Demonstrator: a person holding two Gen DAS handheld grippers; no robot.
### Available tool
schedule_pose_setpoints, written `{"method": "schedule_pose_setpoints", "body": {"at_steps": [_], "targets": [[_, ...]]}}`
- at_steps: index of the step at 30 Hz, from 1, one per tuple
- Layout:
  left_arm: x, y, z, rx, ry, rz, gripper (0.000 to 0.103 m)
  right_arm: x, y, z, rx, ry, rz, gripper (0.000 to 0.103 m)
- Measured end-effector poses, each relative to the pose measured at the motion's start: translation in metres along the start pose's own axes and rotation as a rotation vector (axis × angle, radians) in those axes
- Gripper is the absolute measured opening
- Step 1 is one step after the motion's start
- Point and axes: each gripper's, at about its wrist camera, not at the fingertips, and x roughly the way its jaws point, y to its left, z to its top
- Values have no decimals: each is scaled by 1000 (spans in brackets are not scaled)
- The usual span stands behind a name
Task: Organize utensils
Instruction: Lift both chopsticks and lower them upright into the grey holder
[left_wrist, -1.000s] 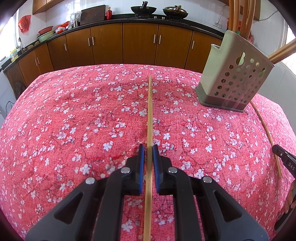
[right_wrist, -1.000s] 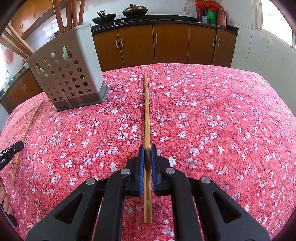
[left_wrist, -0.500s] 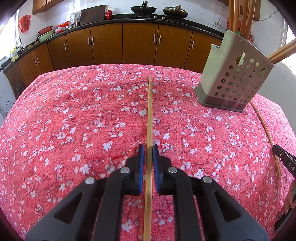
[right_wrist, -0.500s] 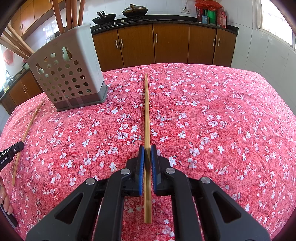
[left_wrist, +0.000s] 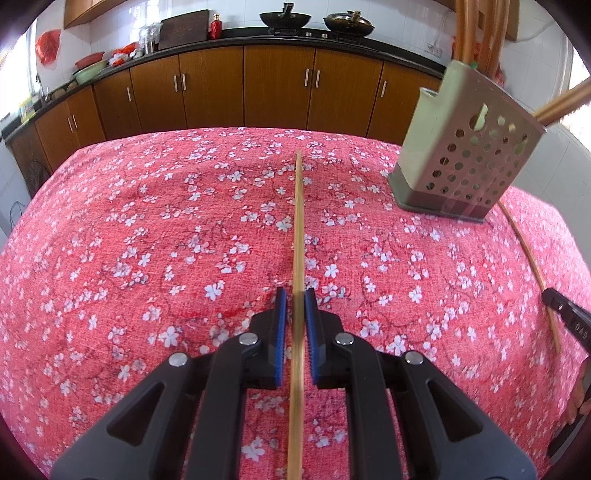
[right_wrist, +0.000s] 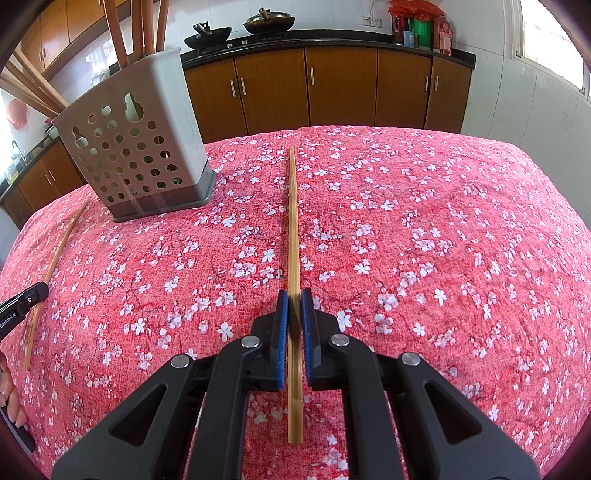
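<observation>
I've got a chopstick (left_wrist: 298, 236) pinched in the left gripper (left_wrist: 295, 325), another chopstick (right_wrist: 293, 236) clamped in the right gripper (right_wrist: 294, 325), both low over the tabletop (right_wrist: 443, 221). Thin sticks could swivel, missing the perforated holder (right_wrist: 136, 155).

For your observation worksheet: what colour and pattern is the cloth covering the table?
Red cloth printed with small white blossoms, clearest in the right wrist view.

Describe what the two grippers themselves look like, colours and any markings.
Both grippers, left and right, are matte black plastic with triangular cut-outs and round silver pivot bolts. Their fingers carry ribbed blue pads. White lettering shows on the side of each one's body when seen from the other camera. No cables or sleeves are visible.
</observation>
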Motion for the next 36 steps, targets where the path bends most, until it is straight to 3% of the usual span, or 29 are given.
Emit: {"method": "schedule_pose_setpoints", "body": {"at_steps": [2,6,10,12,26,36], "targets": [[-2,-6,-2,50,6,25,17,-2,-1,-2,-3,1,4,8],[-5,1,-9,29,5,8,19,-6,-3,-6,12,0,26,8],[-8,-3,-11,40,6,17,8,-8,-1,-4,-7,0,17,8],[-12,-3,-9,41,16,3,8,-14,1,-2,-31,-14,1,8],[-128,-5,50,58,-291,-95,8,-114,12,61,-85,-357,21,8],[-160,-24,69,79,-356,-182,8,-140,16,74,-72,-412,98,8]]}}
